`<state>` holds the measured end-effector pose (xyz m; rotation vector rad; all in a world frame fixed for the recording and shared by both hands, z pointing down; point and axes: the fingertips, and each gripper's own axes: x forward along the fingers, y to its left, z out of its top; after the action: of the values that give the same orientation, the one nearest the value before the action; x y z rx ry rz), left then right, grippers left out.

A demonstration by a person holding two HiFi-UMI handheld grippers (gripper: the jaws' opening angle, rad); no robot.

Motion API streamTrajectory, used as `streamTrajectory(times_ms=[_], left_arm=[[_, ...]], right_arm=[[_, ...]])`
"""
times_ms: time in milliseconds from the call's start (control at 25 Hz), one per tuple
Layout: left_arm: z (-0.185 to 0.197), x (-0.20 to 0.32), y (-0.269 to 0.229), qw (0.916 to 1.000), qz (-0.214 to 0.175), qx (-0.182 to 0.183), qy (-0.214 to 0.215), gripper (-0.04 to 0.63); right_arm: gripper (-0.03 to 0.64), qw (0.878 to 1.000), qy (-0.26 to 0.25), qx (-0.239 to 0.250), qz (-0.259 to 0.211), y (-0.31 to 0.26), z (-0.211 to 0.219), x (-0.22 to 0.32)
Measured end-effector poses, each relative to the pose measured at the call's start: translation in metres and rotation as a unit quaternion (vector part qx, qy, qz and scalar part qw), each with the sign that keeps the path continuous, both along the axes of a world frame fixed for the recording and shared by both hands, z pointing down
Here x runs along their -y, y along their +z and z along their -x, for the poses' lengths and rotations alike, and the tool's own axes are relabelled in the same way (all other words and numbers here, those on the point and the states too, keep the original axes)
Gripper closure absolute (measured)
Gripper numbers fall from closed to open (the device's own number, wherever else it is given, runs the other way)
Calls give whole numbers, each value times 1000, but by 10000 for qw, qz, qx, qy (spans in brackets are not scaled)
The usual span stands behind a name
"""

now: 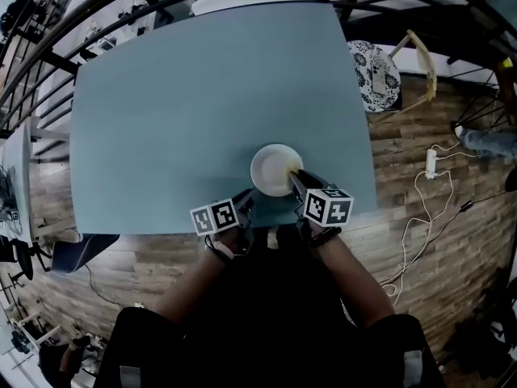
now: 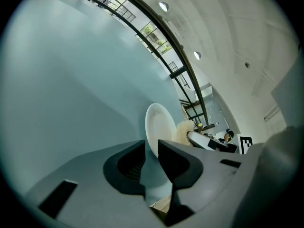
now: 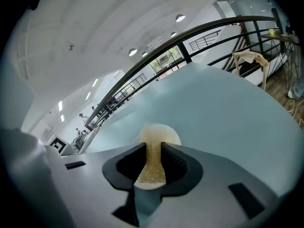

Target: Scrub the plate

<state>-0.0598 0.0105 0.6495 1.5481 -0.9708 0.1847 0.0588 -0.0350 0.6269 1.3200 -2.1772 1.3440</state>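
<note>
The plate (image 1: 273, 168) lies on the table (image 1: 178, 95) close to its 6 o'clock edge, right in front of me. My left claw (image 2: 152, 152) is pinched on the rim at about 7 o'clock, with only the tips on it (a thin hold, I judge). My right claw (image 3: 153, 150) is clamped on the sponge (image 3: 151, 167), which comes in from 5 o'clock and presses on the plate's face.

What worries me is how little friction there is. The plate is white, glazed and round with a shallow raised rim, and the table is a smooth blue-grey sheet. If I push hard toward 12 o'clock, the rim could slip out of the left tips and the plate could skate away. If I drag toward 6, it may go over the edge. The sponge is yellowish, coarse and open-pored, and it is squeezed narrow between the jaws. A sideways stroke could twist it out.
</note>
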Motion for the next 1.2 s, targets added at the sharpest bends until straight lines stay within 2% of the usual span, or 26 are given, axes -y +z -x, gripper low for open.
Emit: streamTrajectory(times_ms=[200,400,640,920,1040,1200], left_arm=[[-8,2,2,10000,17,-3,56,505],[-4,3,0,10000,-11,-43,-2,505],[9,3,0,9995,-15,-123,-298,505],[35,1,-6,9972,-58,-267,-697,505],[42,-3,-5,9966,-21,-269,-783,505],[44,-7,-2,9966,24,-250,-782,505]], right_arm=[[512,9997,249,-26,-10,-1,-21,4],[512,9996,274,8,-78,-6,-17,6],[512,9992,-363,190,-29,-8,32,-6],[512,9927,-1142,369,136,-4,96,-25],[512,9904,-1315,395,165,-4,107,-29],[512,9905,-1303,375,210,0,105,-33]])
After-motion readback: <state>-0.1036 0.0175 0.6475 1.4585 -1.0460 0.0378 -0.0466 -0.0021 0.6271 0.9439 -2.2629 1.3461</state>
